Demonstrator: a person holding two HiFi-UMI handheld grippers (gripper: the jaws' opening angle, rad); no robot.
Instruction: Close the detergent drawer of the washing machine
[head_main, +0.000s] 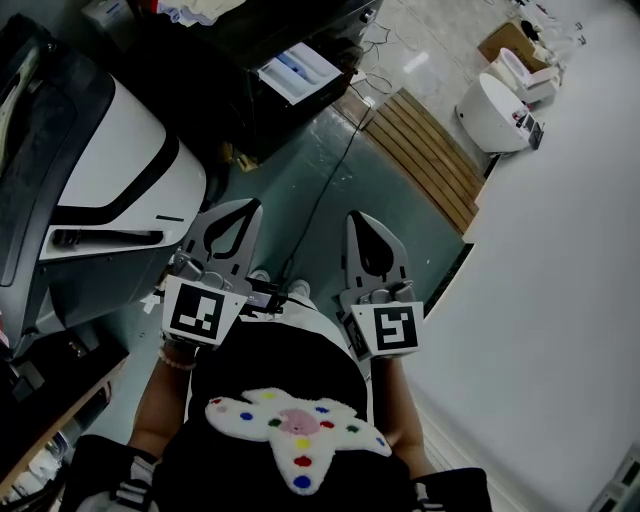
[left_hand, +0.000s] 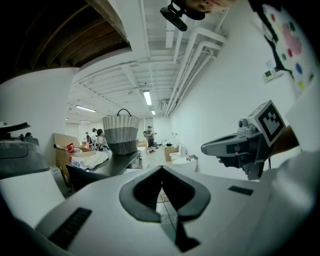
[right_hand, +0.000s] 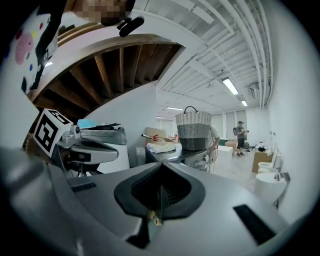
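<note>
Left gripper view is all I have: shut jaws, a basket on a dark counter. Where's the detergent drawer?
Observer: In the head view the drawer sticks out open from the dark machine, ahead of the left gripper and the right gripper, touched by neither.
Operator: Is the right gripper open?
Observer: No, the right gripper view shows its jaws together.
Operator: Anything on the floor on the way?
Observer: A cable runs across the floor from below the grippers toward the machine.
</note>
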